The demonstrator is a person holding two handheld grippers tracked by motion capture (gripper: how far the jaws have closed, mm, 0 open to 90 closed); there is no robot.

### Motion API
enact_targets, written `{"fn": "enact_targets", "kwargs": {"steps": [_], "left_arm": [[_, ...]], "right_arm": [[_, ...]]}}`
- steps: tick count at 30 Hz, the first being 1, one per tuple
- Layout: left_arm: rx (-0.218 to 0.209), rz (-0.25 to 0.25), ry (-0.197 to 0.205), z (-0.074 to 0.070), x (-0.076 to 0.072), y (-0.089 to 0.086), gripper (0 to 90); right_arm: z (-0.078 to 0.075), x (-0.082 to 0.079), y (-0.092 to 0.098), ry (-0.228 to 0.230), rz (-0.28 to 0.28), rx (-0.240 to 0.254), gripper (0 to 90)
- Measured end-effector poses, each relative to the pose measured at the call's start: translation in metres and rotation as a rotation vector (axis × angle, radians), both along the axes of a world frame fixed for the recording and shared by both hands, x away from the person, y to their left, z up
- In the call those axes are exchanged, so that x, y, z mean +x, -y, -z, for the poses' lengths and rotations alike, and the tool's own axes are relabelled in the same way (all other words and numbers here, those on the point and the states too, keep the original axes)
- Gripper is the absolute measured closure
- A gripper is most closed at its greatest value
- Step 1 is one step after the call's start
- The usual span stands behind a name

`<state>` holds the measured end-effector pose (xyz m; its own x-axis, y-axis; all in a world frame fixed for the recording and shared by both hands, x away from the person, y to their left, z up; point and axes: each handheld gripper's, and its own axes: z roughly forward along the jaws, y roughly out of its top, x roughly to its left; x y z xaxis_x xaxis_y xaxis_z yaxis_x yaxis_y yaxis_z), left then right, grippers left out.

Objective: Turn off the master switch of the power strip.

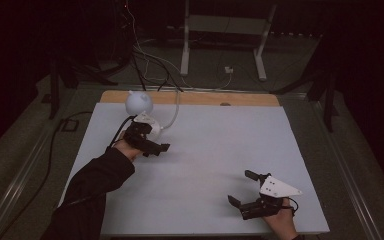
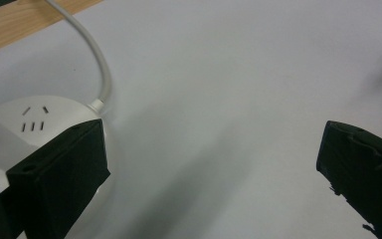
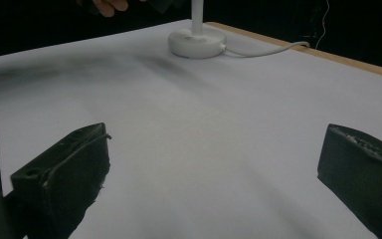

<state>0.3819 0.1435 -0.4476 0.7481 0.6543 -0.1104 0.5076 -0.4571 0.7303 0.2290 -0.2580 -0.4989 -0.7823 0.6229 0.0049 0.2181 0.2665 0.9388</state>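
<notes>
- we see a white table top [image 1: 200, 165], its far edge showing a strip of bare wood [image 1: 190, 98].
- the one thing standing on it is a small white lamp [image 1: 139, 102]: a round globe head on a thin stem, rising from a flat round base [image 3: 196, 42], with a white cord [image 3: 263, 50] running off the base toward the wooden edge.
- the left gripper [image 1: 152, 142] sits just beside that lamp; its jaws stand wide apart and hold nothing.
- from the left gripper view, the lamp's base [image 2: 40, 119] lies just behind the left-hand jaw, partly hidden by it, and we cannot tell whether they touch; between the jaws there is only bare white surface.
- that close view shows small slots on top of the base and the cord [image 2: 97, 55] entering its rim, details the high view is too dark and small to give.
- the right gripper [image 1: 245, 189] is well apart from the lamp, near the table's close edge, with a grey three-cornered plate on top; its jaws are also spread wide on nothing.
- in the right gripper view the lamp stands far ahead of the jaws, slightly toward the left-hand one, and a bit of the other hand [image 3: 110, 6] shows above it.
</notes>
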Motion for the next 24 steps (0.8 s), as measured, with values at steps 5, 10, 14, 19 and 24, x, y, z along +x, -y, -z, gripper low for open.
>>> {"fn": "enact_targets", "kwargs": {"steps": [5, 10, 14, 19, 24], "left_arm": [[-0.013, 0.021, 0.015, -0.005, -0.014, -0.009, 0.3], [-0.001, 0.034, 0.027, -0.006, -0.029, -0.014, 0.3], [-0.001, 0.058, 0.029, -0.003, -0.043, -0.016, 0.3], [0.012, 0.073, 0.033, 0.003, -0.061, -0.022, 0.3], [0.016, 0.074, 0.033, 0.012, -0.077, -0.029, 0.3]], "right_arm": [[0.0, 0.0, -0.001, 0.001, 0.0, -0.001, 0.0], [0.001, 0.0, -0.001, -0.002, 0.0, -0.004, 0.0], [0.0, 0.0, -0.001, 0.001, -0.001, -0.006, 0.0], [0.0, -0.001, -0.002, 0.003, 0.001, -0.009, 0.0], [0.0, -0.001, -0.002, 0.004, -0.001, -0.009, 0.0]]}}
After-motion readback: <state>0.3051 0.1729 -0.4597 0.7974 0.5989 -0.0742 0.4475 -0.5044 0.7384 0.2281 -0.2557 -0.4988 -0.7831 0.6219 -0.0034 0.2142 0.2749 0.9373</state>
